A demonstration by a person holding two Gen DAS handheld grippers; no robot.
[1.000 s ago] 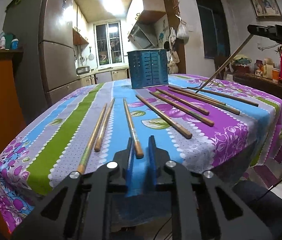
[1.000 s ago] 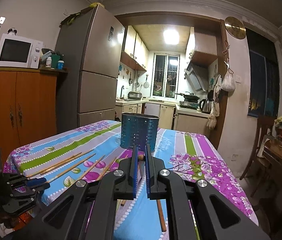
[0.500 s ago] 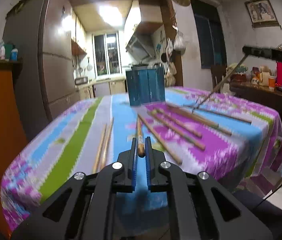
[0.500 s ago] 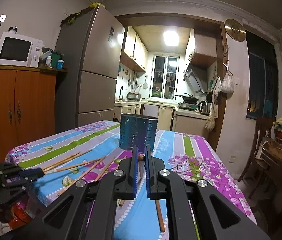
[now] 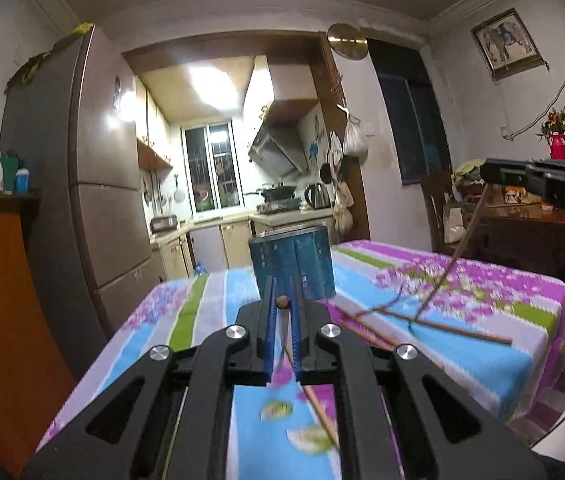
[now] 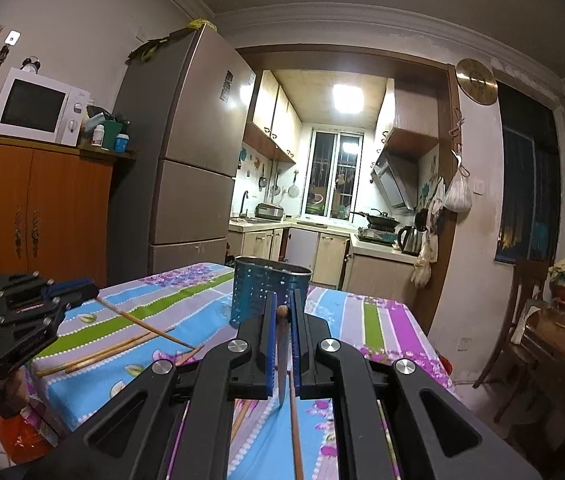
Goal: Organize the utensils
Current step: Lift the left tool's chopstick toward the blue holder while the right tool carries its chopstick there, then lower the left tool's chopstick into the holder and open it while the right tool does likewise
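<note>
Chopsticks lie on our striped tablecloth (image 6: 386,320) near the blue holder (image 6: 270,292). Our left gripper (image 5: 282,304) squeezes one chopstick (image 5: 318,408) tight. Our right gripper (image 6: 282,312) squeezes another chopstick (image 6: 295,432), and both hang down toward the cloth.

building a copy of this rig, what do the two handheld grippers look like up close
Both match. The left gripper and right gripper have matte black plastic bodies with cut-out linkage arms, joined by round silver pivot bolts. Each carries two narrow black fingers lined with ribbed blue pads. Seen from the side, the left one is a blocky black frame with small screws. No cables, markings or sleeves show.
</note>
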